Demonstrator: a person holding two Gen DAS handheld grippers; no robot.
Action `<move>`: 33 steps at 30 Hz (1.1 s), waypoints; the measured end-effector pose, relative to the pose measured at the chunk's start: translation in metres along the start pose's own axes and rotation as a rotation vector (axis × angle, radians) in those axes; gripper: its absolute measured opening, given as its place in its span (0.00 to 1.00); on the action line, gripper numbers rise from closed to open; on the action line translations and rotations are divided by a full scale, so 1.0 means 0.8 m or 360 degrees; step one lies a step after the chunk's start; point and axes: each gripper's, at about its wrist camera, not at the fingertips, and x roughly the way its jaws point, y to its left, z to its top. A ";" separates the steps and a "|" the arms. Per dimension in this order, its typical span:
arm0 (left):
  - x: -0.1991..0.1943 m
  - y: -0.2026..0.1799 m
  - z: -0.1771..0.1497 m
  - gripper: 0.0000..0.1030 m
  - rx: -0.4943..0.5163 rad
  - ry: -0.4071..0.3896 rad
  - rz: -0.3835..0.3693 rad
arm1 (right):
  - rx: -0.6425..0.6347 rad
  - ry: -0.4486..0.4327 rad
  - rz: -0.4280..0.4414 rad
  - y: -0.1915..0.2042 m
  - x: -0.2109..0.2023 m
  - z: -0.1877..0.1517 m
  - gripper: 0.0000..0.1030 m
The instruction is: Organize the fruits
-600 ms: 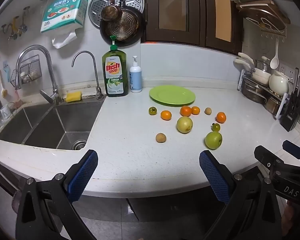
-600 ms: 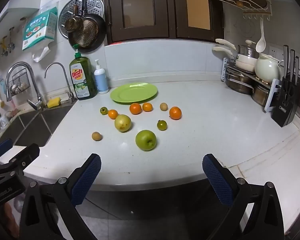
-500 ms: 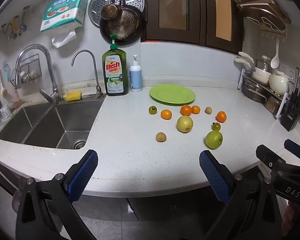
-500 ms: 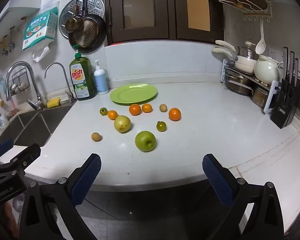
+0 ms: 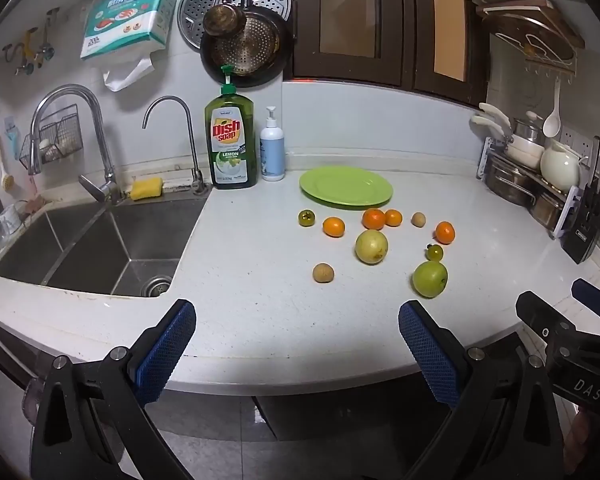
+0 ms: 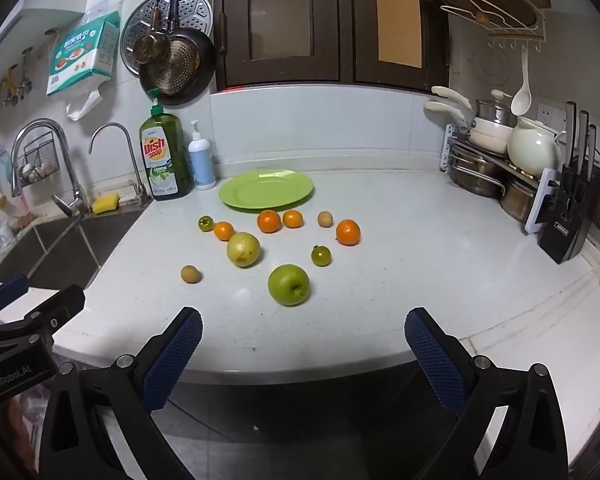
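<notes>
An empty green plate [image 5: 346,187] [image 6: 266,190] lies at the back of the white counter [image 5: 260,300] [image 6: 420,260]. In front of it lie loose fruits: a green apple [image 5: 429,278] [image 6: 289,284], a yellow pear-like fruit [image 5: 371,246] [image 6: 243,249], several oranges [image 5: 374,218] [image 6: 348,232], two small green tomatoes [image 5: 307,217] [image 6: 321,256] and two small brown fruits [image 5: 323,272] [image 6: 191,273]. My left gripper [image 5: 296,344] and right gripper [image 6: 302,344] hover over the counter's front edge, both open wide and empty, well short of the fruit.
A steel sink [image 5: 92,248] with two taps [image 5: 100,152] lies at the left. A dish soap bottle [image 5: 231,144], a lotion pump bottle [image 5: 272,148], a pot rack [image 6: 492,160] and a knife block [image 6: 568,216] line the back and right. The other gripper [image 5: 572,344] shows at the right edge.
Both views have crept slightly closer to the counter; the fruit sits marginally lower and nearer. Nothing was grasped, and both grippers stay open.
</notes>
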 end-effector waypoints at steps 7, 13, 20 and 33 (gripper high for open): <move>-0.004 0.000 0.002 1.00 0.0003 -0.0014 0.0003 | 0.0003 -0.0009 -0.0003 0.001 -0.002 0.000 1.00; -0.006 0.000 0.003 1.00 0.0002 -0.0018 0.0013 | -0.0003 -0.0022 0.0001 0.002 -0.004 0.000 1.00; -0.006 0.000 0.003 1.00 -0.0002 -0.0017 0.0016 | -0.0005 -0.0021 0.0002 0.004 -0.004 0.001 1.00; -0.004 0.002 0.004 1.00 -0.0002 -0.0011 0.0014 | -0.0010 -0.0019 0.0000 0.007 -0.002 0.001 1.00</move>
